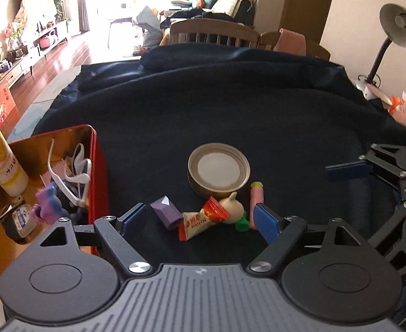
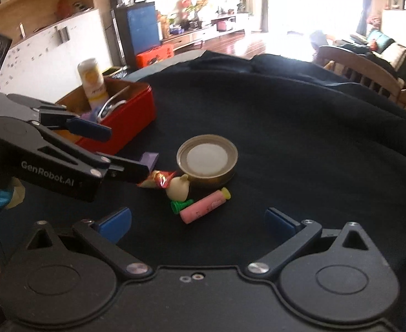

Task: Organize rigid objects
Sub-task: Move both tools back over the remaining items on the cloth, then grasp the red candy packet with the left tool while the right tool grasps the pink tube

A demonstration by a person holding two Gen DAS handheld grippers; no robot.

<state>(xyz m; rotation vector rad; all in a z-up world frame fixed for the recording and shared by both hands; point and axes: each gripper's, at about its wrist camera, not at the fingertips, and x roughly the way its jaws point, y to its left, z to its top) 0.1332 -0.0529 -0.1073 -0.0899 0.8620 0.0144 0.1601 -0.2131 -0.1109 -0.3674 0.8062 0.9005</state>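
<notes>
Left gripper (image 1: 200,218) hovers low over the dark cloth (image 1: 258,127), jaws spread wide, nothing between them. Purple block (image 1: 166,212), candy wrapper (image 1: 200,221), cream figurine (image 1: 232,207) and green piece (image 1: 242,224) lie in a touching cluster between its fingertips. Pink tube (image 1: 256,199) lies at 3 o'clock of the figurine. Round tin lid (image 1: 219,170) sits at 12 o'clock of the cluster. Red tin box (image 1: 99,182), at 9 o'clock, holds a white bottle (image 1: 1,157), white glasses (image 1: 73,177) and a purple toy (image 1: 46,203). Right gripper (image 2: 198,221) also gapes wide and empty, the pink tube just ahead at its 12 o'clock.
</notes>
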